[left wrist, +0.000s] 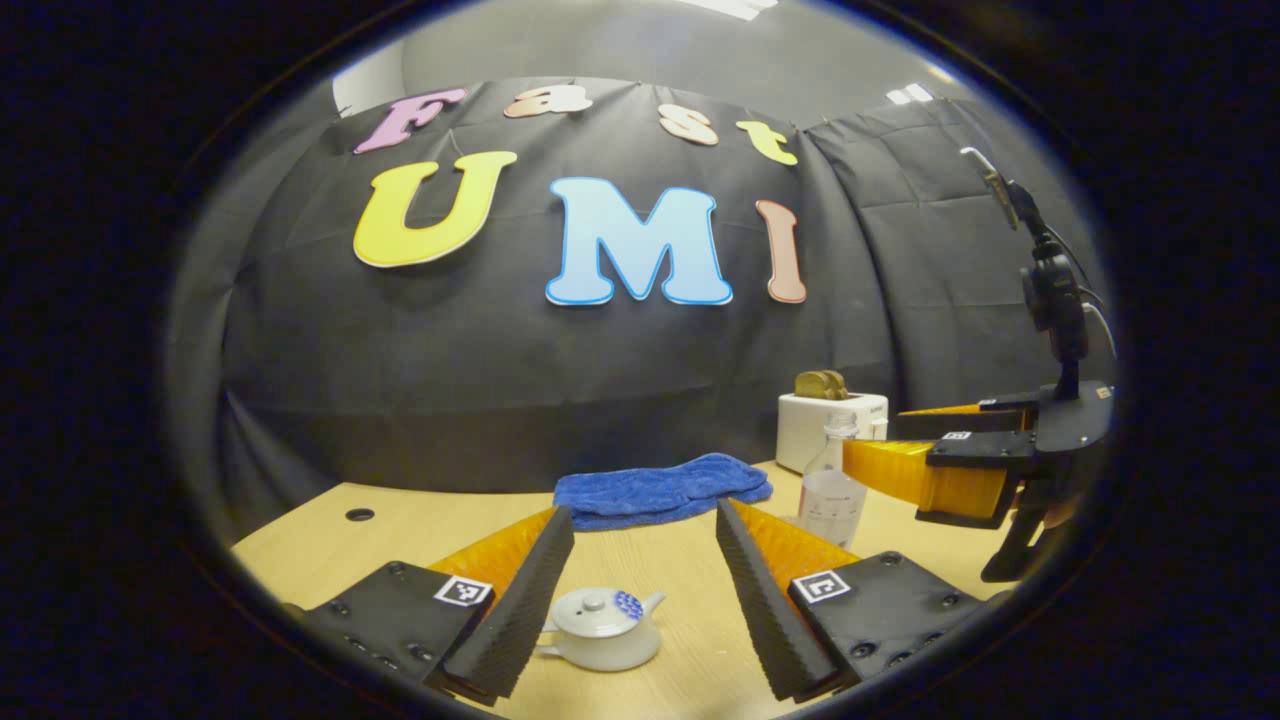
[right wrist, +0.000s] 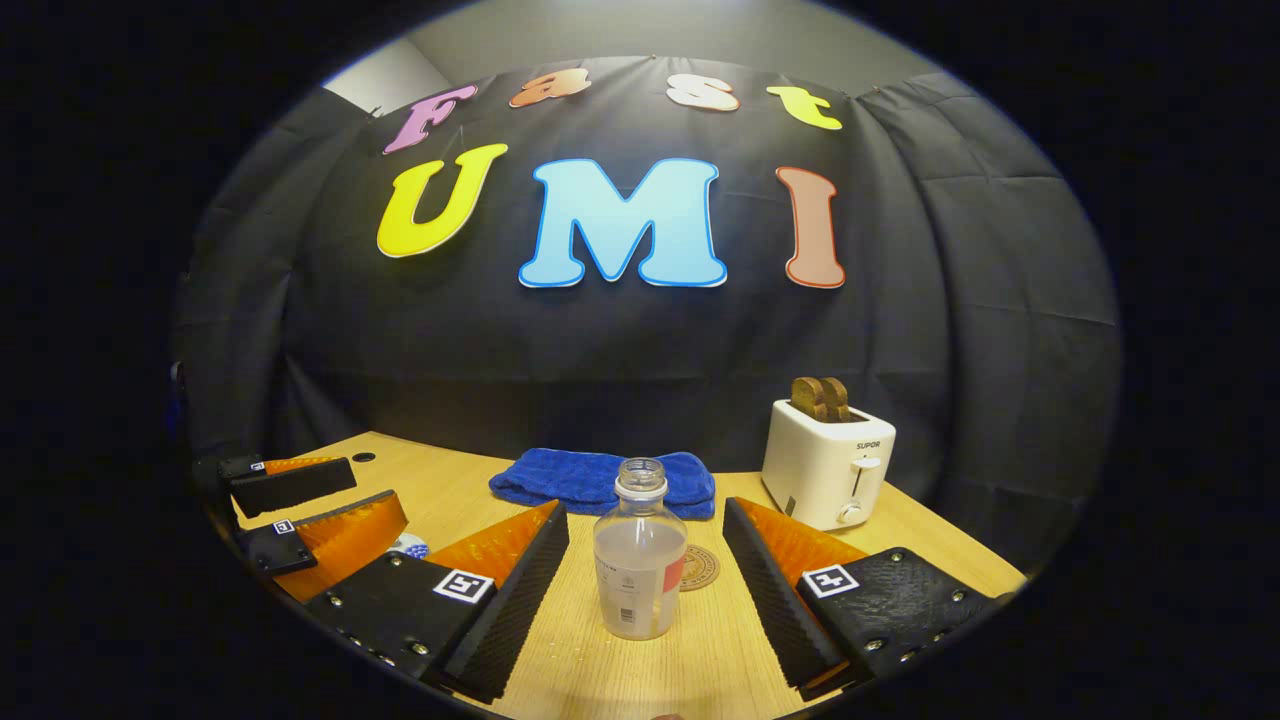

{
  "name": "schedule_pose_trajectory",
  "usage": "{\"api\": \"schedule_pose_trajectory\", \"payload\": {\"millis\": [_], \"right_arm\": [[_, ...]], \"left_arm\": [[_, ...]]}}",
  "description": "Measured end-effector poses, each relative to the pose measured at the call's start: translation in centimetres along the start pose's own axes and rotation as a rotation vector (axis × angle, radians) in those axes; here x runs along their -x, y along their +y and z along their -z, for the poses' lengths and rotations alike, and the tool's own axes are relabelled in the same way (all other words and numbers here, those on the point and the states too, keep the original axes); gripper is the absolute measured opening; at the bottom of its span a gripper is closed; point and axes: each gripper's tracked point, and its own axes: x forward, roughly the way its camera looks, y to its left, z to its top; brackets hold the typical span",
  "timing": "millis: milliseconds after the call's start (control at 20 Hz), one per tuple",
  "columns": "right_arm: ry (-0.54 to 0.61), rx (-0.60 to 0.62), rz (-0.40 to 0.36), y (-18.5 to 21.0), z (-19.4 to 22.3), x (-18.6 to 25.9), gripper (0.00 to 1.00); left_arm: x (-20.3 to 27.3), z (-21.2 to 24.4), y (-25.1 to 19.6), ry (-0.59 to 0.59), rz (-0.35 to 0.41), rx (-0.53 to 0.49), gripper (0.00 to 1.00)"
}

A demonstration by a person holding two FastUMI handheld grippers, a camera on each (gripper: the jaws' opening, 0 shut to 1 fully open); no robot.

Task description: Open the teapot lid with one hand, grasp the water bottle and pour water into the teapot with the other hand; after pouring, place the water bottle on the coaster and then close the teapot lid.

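Note:
A small white teapot (left wrist: 600, 630) with its lid (left wrist: 590, 608) on sits on the wooden table, between the spread fingers of my left gripper (left wrist: 640, 600), which is open above it. A clear uncapped water bottle (right wrist: 640, 560), partly filled, stands upright between the spread fingers of my right gripper (right wrist: 645, 590), untouched. A round brown coaster (right wrist: 698, 567) lies just behind and to the right of the bottle. In the left gripper view the bottle (left wrist: 832, 490) stands at the right, with the right gripper (left wrist: 930, 450) beside it. The left gripper (right wrist: 320, 505) shows at the left of the right gripper view.
A folded blue towel (right wrist: 605, 480) lies at the back of the table (right wrist: 700, 650). A white toaster (right wrist: 828, 465) with bread in its slot stands at the back right. A small round hole (left wrist: 359, 514) is in the tabletop at the back left.

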Motion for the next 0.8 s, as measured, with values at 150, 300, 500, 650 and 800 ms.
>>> {"api": "schedule_pose_trajectory", "payload": {"millis": [150,300,500,650,800], "right_arm": [[0.017,0.06,0.021,0.0,0.5,-1.8,0.96],[0.036,0.091,0.077,-0.9,1.8,-3.3,0.96],[0.079,0.081,0.056,-0.8,4.1,-4.7,0.95],[0.08,0.132,0.059,-1.2,5.3,-5.3,0.95],[0.085,0.13,0.069,-1.7,6.2,-5.3,0.95]], "left_arm": [[-1.9,1.4,1.4,0.037,-0.01,0.03,0.95],[-3.6,3.4,2.5,0.069,-0.029,0.024,0.95],[-4.4,5.9,2.4,0.107,-0.016,0.062,0.95],[-4.3,7.0,3.2,0.136,-0.025,0.065,0.95],[-3.6,7.1,4.0,0.125,-0.035,0.094,0.94]]}}
